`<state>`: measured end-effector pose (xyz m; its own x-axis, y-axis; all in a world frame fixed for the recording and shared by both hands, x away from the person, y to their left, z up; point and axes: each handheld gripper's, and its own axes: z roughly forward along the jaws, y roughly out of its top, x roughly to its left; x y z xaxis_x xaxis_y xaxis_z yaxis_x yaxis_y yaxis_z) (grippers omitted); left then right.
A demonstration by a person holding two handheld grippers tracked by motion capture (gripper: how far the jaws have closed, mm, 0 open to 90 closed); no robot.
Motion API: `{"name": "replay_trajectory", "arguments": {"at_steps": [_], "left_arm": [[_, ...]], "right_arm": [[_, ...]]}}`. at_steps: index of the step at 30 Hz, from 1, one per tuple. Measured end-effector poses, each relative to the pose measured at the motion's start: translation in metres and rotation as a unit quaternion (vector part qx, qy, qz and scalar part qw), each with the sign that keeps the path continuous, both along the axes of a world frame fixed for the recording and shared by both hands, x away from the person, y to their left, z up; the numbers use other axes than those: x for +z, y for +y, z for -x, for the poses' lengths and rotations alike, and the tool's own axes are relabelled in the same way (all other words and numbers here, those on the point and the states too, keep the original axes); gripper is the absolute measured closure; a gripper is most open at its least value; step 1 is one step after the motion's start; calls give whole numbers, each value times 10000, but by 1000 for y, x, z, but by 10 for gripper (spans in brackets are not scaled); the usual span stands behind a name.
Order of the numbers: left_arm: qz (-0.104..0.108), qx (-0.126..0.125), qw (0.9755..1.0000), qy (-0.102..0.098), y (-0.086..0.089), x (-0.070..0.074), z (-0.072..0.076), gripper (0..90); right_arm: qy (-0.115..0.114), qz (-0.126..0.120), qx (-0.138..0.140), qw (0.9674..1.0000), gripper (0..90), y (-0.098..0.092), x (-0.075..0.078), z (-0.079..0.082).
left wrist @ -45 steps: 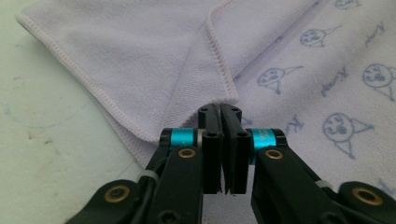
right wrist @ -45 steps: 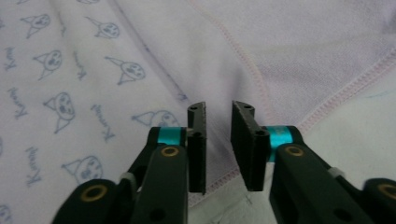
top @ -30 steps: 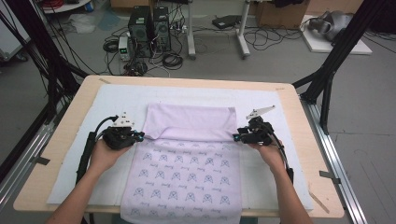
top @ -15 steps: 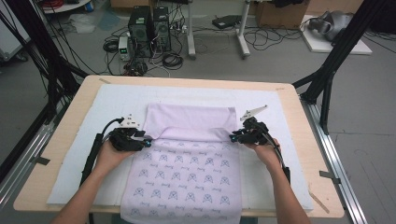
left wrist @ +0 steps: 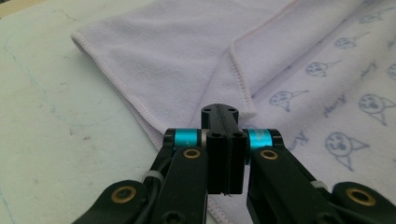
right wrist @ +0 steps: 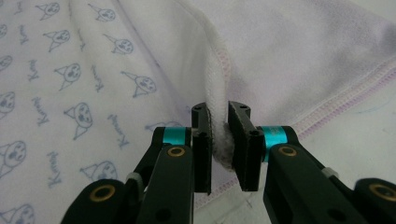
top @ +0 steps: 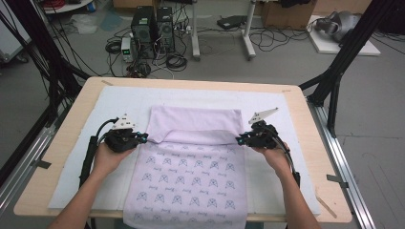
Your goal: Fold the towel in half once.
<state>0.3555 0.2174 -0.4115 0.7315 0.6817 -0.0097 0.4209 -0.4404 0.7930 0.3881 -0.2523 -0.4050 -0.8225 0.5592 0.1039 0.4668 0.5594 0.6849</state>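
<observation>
- Towel (top: pixel 191 176) folding, quick status from my end: the lilac towel lies in the middle of the desk (top: pixel 67 138), on the white mat (top: pixel 119 100), printed side up low in the frame, with its far end doubled over into a plain band across the centre.
- Left gripper (top: pixel 142 138) sits at the left end of that fold. In the left gripper view its jaws are pressed together; the left gripper (left wrist: pixel 224 112) tips rest right at the hem corner, and I can't tell if any cloth is actually pinched.
- Right gripper (top: pixel 239 139) is at the right end. Its jaws have just been closing, and in the right gripper view the right gripper (right wrist: pixel 219 112) now clamps a bunched ridge of towel edge between narrow jaws.
- Compared with a second ago, both hands have crept inward onto the towel's side edges, otherwise barely shifted. The fold looks about the same.
- My read: the right side is gripped and the left needs a check before I drag the fold further down.
</observation>
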Motion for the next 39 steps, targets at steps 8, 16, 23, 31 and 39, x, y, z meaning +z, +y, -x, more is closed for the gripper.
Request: {"name": "replay_trajectory", "arguments": {"at_steps": [8, 16, 23, 31, 39], "left_arm": [[-291, -56, 9993, 225, -19, -14, -6, 485], [-487, -245, 9982, 234, -28, -18, -12, 747], [-335, -174, 9992, 89, -18, -9, -7, 896], [-71, -89, 9999, -84, -6, 3, 0, 897], [-244, -181, 9994, 160, -18, -9, -4, 516]], "right_arm": [[71, 110, -52, 9999, 758, 2, -5, -3], [92, 149, -46, 9998, 743, 5, -8, -6], [45, 91, 12, 9999, 775, 4, -4, -2], [5, 2, 55, 10000, 791, 0, 1, 2], [64, 45, 115, 9999, 704, 4, -2, 2]]}}
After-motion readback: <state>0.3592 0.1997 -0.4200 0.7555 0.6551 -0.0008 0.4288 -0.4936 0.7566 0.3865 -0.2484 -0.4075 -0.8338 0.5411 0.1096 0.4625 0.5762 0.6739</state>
